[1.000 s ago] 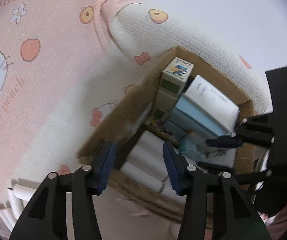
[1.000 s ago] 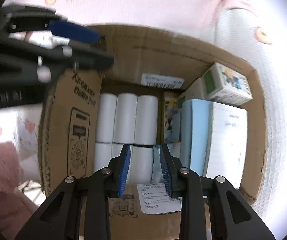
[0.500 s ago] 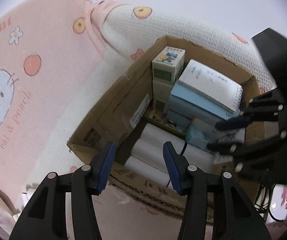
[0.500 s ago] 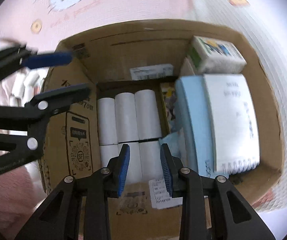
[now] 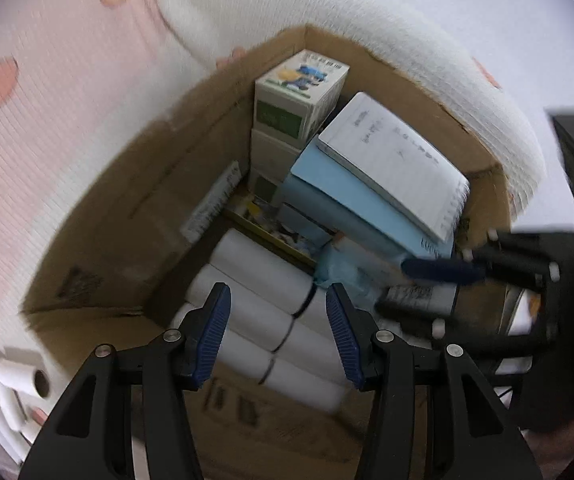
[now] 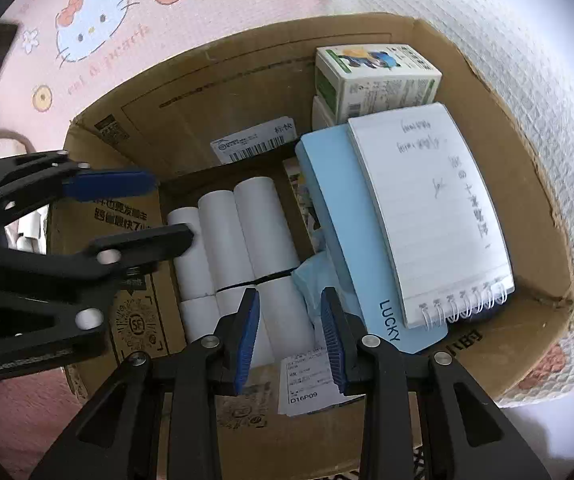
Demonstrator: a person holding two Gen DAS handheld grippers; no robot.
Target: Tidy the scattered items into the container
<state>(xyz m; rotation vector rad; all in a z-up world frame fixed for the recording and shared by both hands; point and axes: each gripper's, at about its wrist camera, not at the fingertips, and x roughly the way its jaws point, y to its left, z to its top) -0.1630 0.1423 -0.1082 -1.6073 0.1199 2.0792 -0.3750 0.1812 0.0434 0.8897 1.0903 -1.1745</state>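
Observation:
An open cardboard box [image 6: 247, 64] [image 5: 127, 208] sits on a pink Hello Kitty blanket. It holds several white paper rolls [image 6: 243, 236] [image 5: 259, 288], a spiral notepad [image 6: 431, 208] [image 5: 395, 164] on a light blue book [image 6: 347, 232], and a small green-and-white carton [image 6: 371, 76] [image 5: 299, 92]. My left gripper [image 5: 277, 322] [image 6: 159, 208] is open and empty above the rolls at the box's left side. My right gripper [image 6: 289, 320] [image 5: 419, 288] is open and empty over the box's near edge.
Several loose white paper rolls [image 5: 19, 384] lie on the blanket [image 6: 87, 32] outside the box's left wall, also glimpsed in the right wrist view [image 6: 29, 232]. A white knitted cushion [image 5: 367, 36] curves behind the box. A shipping label [image 6: 307, 380] hangs on the near box wall.
Both grippers have moved in closer over the box; the left one has come forward over the rolls. Both stay open and empty.

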